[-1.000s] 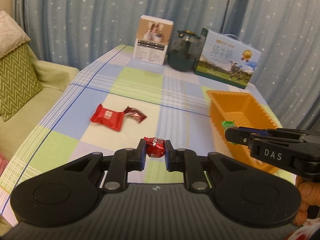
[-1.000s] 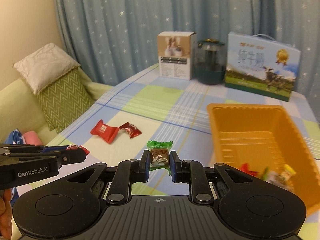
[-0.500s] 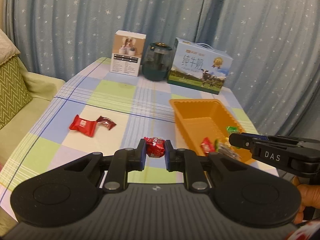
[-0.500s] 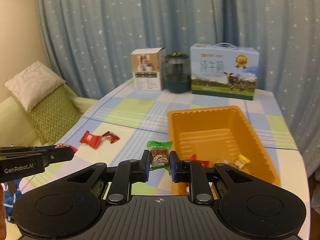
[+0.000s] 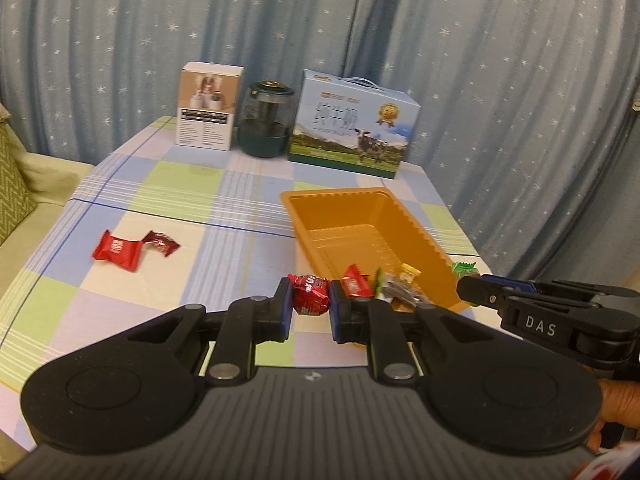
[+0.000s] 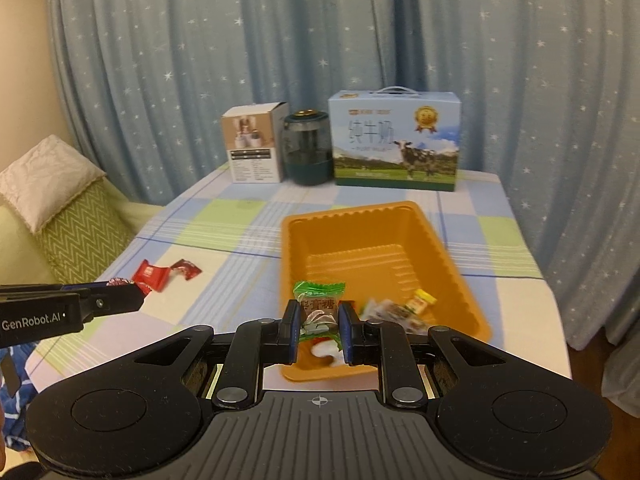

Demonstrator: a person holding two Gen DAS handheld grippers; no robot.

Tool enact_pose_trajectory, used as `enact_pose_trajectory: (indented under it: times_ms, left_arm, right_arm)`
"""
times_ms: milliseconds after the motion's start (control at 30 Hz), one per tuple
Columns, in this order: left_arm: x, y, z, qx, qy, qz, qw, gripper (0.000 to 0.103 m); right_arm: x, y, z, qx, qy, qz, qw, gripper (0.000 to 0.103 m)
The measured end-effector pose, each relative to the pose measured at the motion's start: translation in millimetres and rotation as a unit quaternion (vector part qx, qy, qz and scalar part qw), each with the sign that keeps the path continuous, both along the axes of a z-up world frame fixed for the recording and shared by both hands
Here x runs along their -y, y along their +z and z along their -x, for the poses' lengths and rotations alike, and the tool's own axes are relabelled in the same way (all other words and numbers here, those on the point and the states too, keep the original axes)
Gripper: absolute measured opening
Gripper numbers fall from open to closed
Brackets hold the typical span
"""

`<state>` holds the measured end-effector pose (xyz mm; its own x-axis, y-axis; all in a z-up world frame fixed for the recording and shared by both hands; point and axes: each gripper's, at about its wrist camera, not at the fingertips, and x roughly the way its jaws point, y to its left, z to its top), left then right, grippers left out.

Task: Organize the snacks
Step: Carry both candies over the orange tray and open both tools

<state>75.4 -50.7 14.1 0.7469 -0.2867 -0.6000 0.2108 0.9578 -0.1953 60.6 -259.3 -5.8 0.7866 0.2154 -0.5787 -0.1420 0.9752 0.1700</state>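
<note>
Both grippers are clamped on candy. Left gripper (image 5: 310,309) pinches a red candy (image 5: 311,294) beside the tray (image 5: 424,240); right gripper (image 6: 319,331) grips a green candy (image 6: 319,308) over it.

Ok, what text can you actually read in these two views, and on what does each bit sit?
"DAS": side of the right gripper.
"GenRobot.AI": side of the left gripper.
"纯牛奶": front of the milk carton; its smaller print is too blurred to read.
Green candy in the right gripper: Chinese characters, too blurred to be sure of.
Red candy, bright red packet, white box: print unreadable.
</note>
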Motion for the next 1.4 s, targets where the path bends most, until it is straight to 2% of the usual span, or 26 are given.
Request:
enact_pose_trajectory:
  times_ms: [333, 933, 1400]
  left_arm:
    - [31, 0, -3, -0.001, -0.027, 0.003, 0.9996, 0.016]
    - [59, -5, -16, -0.006, -0.052, 0.001, 0.9986, 0.016]
    - [76, -11, -52, -0.004, -0.067, -0.007, 0.9977, 0.016]
  right_arm:
    - [31, -1, 6, -0.004, -0.028, 0.001, 1.000, 0.021]
    - [56, -6, 2, -0.008, -0.052, -0.002, 0.999, 0.021]
    - [64, -11, -35, -0.003, -0.042, 0.007, 0.999, 0.021]
